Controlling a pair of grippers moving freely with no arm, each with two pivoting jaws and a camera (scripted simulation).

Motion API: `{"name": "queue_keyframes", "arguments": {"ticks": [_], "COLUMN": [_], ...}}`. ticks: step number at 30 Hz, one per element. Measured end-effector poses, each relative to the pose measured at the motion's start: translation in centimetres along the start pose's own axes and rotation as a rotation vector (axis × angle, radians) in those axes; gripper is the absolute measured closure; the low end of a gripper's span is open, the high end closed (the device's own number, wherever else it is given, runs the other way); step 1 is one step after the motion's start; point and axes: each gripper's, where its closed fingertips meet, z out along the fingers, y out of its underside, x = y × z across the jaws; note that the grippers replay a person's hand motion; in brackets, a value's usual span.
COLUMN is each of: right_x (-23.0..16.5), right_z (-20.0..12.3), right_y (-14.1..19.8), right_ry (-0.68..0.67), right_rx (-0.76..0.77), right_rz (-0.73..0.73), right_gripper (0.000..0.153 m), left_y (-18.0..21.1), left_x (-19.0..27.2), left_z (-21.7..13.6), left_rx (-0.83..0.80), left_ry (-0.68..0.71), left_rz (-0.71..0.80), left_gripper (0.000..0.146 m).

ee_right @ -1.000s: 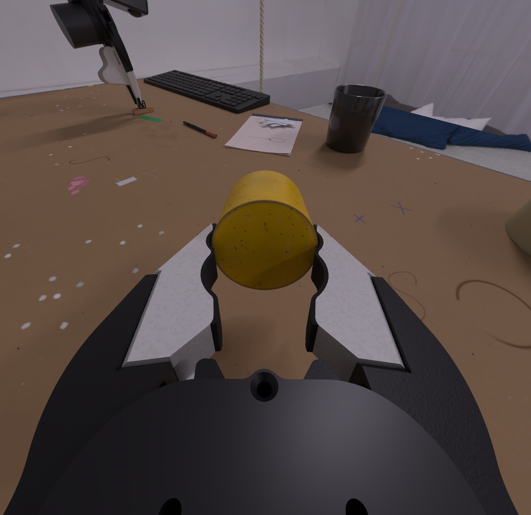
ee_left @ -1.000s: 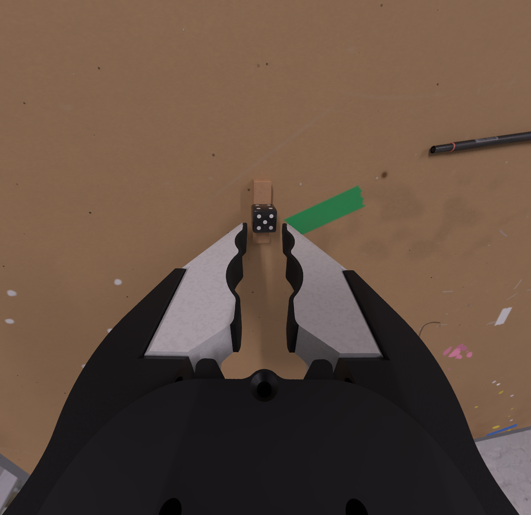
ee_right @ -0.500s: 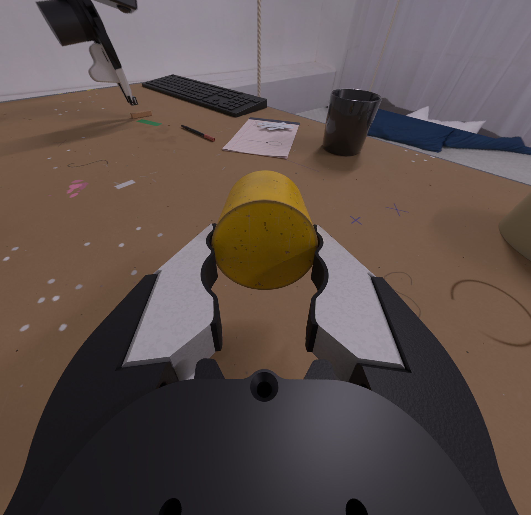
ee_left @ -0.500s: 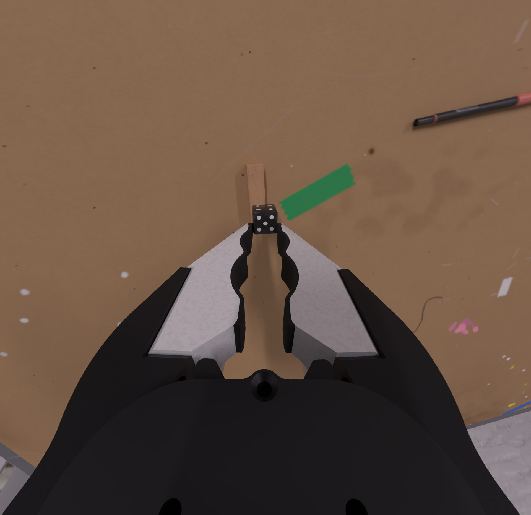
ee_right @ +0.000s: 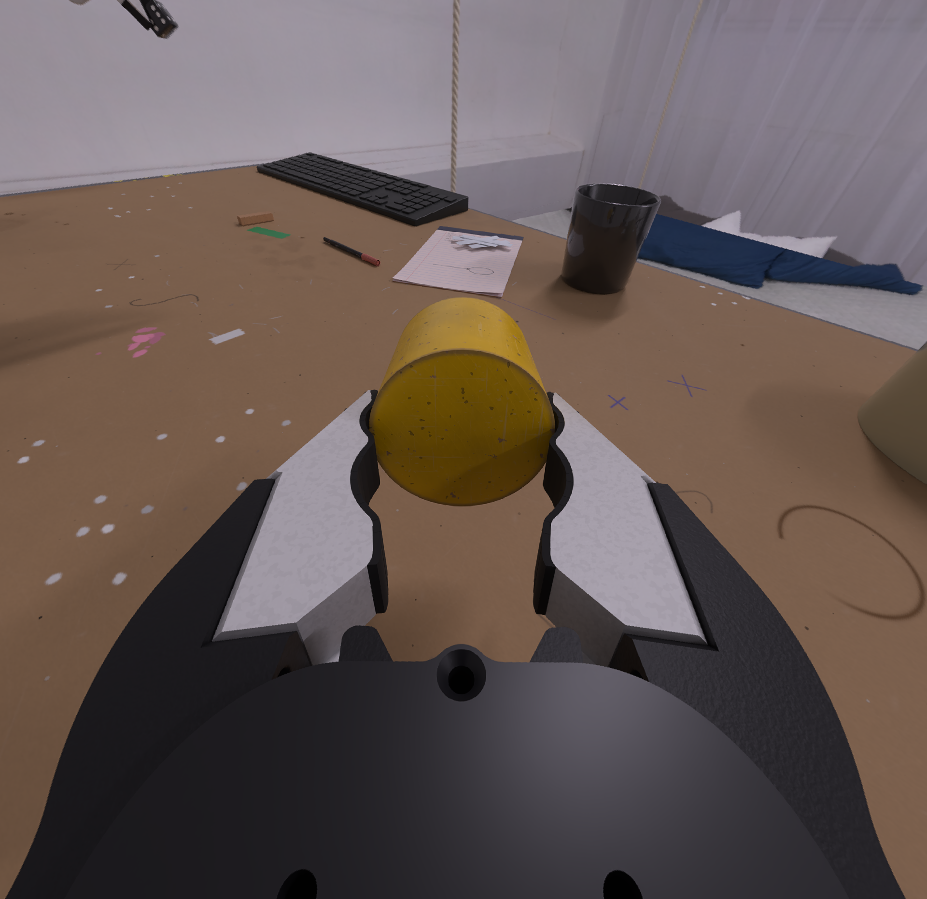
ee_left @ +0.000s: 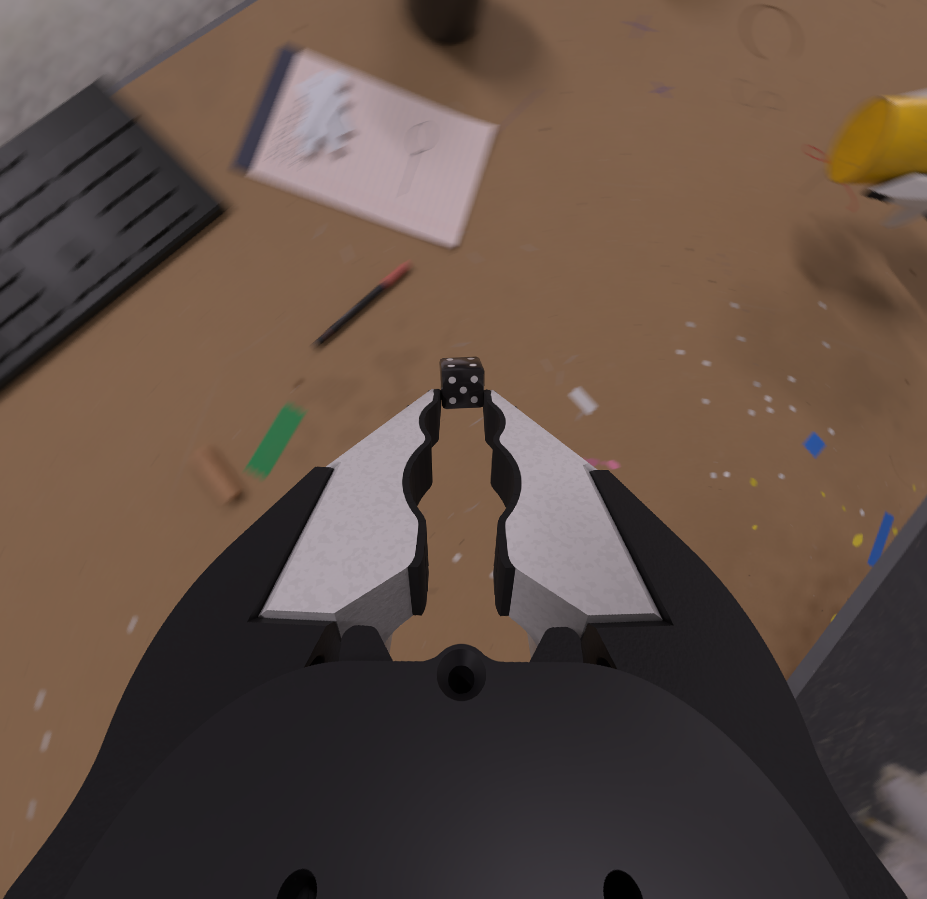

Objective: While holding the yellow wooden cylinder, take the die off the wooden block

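Note:
My left gripper (ee_left: 461,398) is shut on the black die (ee_left: 462,382) with white pips and holds it high above the table. The wooden block (ee_left: 217,481) lies bare on the brown table, below and to the left. In the right wrist view the block (ee_right: 255,218) lies far off by the green tape, and the left gripper with the die (ee_right: 163,19) hangs high at the top left. My right gripper (ee_right: 461,408) is shut on the yellow wooden cylinder (ee_right: 459,423), held above the table. The cylinder also shows in the left wrist view (ee_left: 875,147).
A green tape strip (ee_left: 275,439), a pen (ee_left: 361,304), a notepad (ee_left: 368,145), a black keyboard (ee_left: 80,213) and a black cup (ee_right: 604,238) are on the table. A tan object (ee_right: 898,423) sits at the right. The table edge (ee_left: 853,609) runs at the lower right.
My left gripper closed on the die, lifted it off the wooden block and rose high, swinging its view across the table. The right gripper kept the cylinder, almost still.

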Motion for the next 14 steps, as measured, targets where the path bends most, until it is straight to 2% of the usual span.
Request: {"name": "queue_keyframes", "arguments": {"ticks": [3, 6, 10, 14], "right_x": [-0.1, -0.3, -1.0, -1.2], "right_z": [-0.1, -0.3, -0.6, -0.6], "right_y": [-0.1, -0.6, -1.4, -1.3], "right_ry": [-0.014, -0.048, -0.123, -0.164], "right_rx": [0.011, 0.049, 0.109, 0.118], "right_rz": [0.005, 0.034, 0.105, 0.142], "right_gripper": [0.087, 0.087, 0.087, 0.087], "left_y": [-1.9, -2.9, -3.4, -2.8], "left_x": [7.5, 14.1, 19.8, 23.0], "left_z": [4.2, 9.2, 15.4, 20.1], "left_rx": [0.046, 0.121, 0.212, 0.218], "left_ry": [0.103, 0.256, 0.442, 0.582], "left_rz": [0.183, 0.28, 0.298, 0.269], "left_gripper": [0.13, 0.13, 0.13, 0.13]}}
